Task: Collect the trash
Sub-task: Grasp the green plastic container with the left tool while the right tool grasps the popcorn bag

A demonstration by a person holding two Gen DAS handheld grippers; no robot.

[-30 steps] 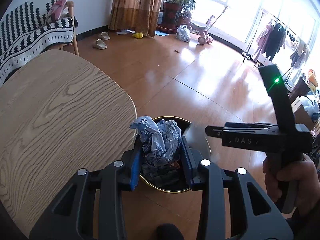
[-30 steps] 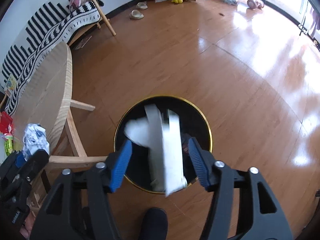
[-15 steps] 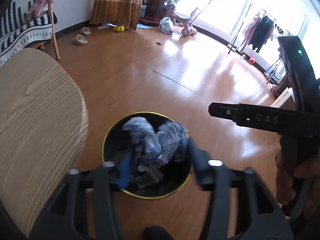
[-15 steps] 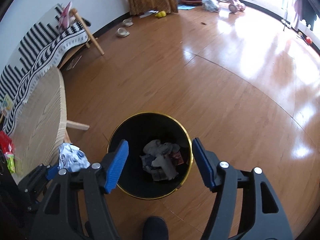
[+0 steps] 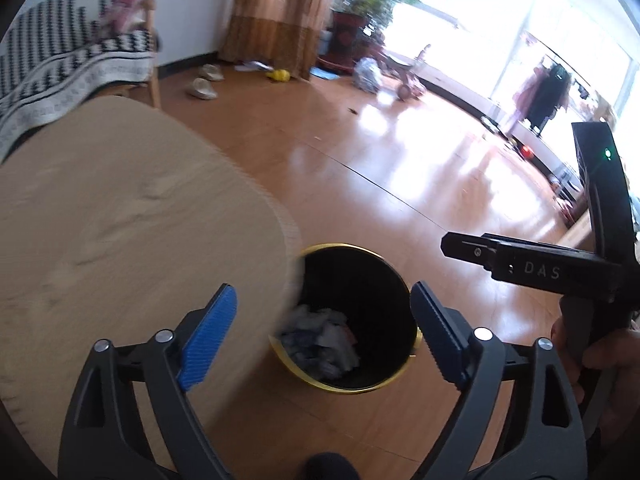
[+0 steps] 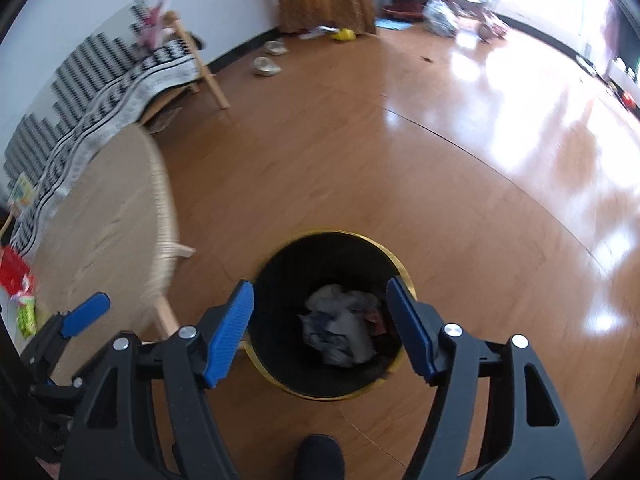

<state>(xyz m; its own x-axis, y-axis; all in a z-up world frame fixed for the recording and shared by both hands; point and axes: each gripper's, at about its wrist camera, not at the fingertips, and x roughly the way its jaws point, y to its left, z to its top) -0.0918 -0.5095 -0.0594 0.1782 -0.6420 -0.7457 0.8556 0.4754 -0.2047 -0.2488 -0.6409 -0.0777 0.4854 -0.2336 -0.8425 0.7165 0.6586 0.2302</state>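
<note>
A black trash bin with a gold rim [image 5: 344, 390] stands on the wood floor beside the round table. Crumpled paper and wrappers [image 5: 320, 340] lie at its bottom. My left gripper [image 5: 323, 290] hangs above the bin and the table's edge, its jaws opening with nothing between the blue pads. In the right wrist view the bin [image 6: 332, 396] sits straight below my right gripper [image 6: 320, 284], whose jaws are also opening and empty. The trash [image 6: 340, 332] shows between its fingers. One blue pad [image 6: 86, 314] of the left gripper shows at lower left.
The light wooden table [image 5: 120, 220] fills the left side, with red and green packets [image 6: 14, 276] near its edge. A sofa with a black-and-white throw [image 6: 100, 80], slippers [image 6: 266, 66], curtains, a plant and a clothes rack stand farther off. A hand [image 5: 600, 352] holds the right gripper.
The crumpled blue-white wrapper left my left gripper and lies in the bin. The white paper dropped from my right gripper into the bin. Both jaws widened; the right gripper rose.
</note>
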